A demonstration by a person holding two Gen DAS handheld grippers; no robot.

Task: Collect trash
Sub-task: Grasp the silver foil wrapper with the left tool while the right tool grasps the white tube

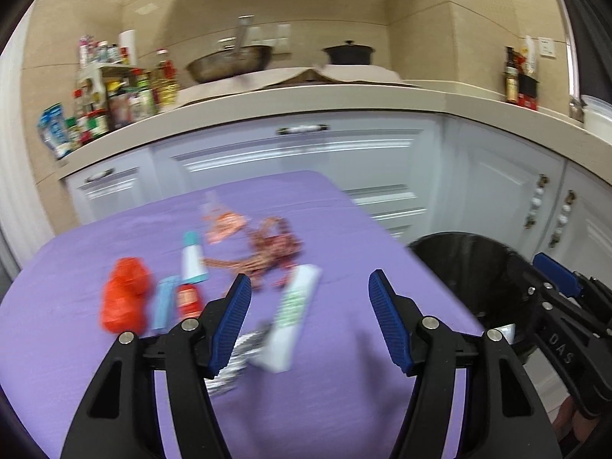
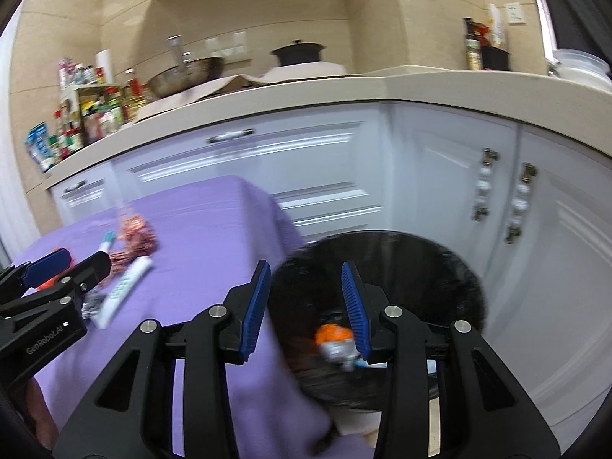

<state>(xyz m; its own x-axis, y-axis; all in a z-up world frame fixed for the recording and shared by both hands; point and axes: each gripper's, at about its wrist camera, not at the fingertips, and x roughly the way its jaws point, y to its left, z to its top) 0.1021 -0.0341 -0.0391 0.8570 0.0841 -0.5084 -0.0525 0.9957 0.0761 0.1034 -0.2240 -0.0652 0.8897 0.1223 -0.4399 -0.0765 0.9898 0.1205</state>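
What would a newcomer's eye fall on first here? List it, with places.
First the purple tablecloth strewn with trash: a crumpled red bag at the left, a white and green tube near the middle, and a reddish-brown tangle of wrappers behind it. Next the black-lined trash bin beside the table's right edge, with an orange and white scrap already inside. The left tool hangs open above the tube.

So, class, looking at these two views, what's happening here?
A person with a gripper in each hand is clearing litter from a purple-covered table into a black bin beside it. The left gripper hangs over the litter, jaws open and empty, above a white-and-green tube. The right gripper is over the bin, holding nothing; an orange wrapper lies inside.
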